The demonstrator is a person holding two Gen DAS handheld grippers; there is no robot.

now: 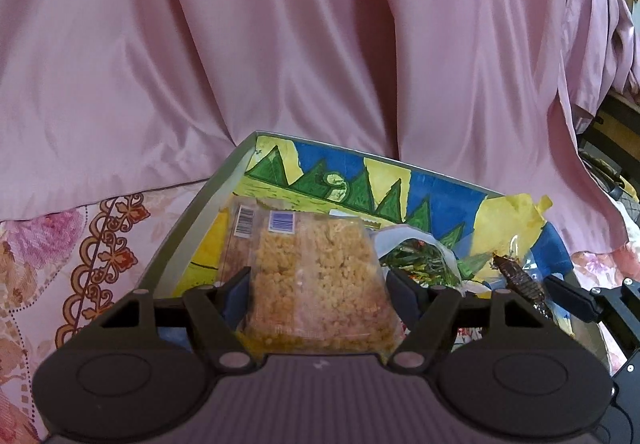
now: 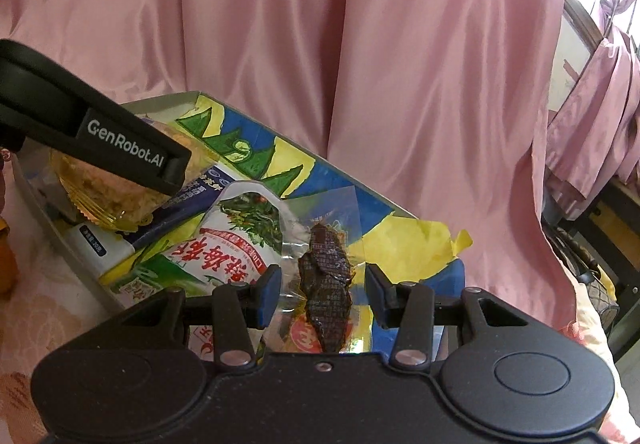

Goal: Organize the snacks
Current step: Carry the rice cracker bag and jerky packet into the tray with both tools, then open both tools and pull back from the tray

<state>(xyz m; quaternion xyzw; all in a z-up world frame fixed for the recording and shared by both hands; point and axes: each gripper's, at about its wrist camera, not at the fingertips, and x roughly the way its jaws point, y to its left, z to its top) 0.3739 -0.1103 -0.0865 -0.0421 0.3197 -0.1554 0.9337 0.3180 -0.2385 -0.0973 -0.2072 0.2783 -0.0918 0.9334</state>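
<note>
Left tongs (image 1: 318, 284) clamped a crispy-snack pack (image 1: 320, 284) over the painted box (image 1: 192, 212), right tongs (image 2: 322, 292) stood apart around a dark-snack packet (image 2: 326, 284), seaweed pack (image 2: 232, 240) beside.

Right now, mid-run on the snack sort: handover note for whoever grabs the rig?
Left gripper: shut on the yellow crispy snack pack, over the painted box.
Right gripper: jaws astride the dark snack in clear wrap; contact unclear.
Seaweed pack and blue-white pack already lie in the box.
Done: several snacks boxed. Left: set down these two, tidy.
</note>
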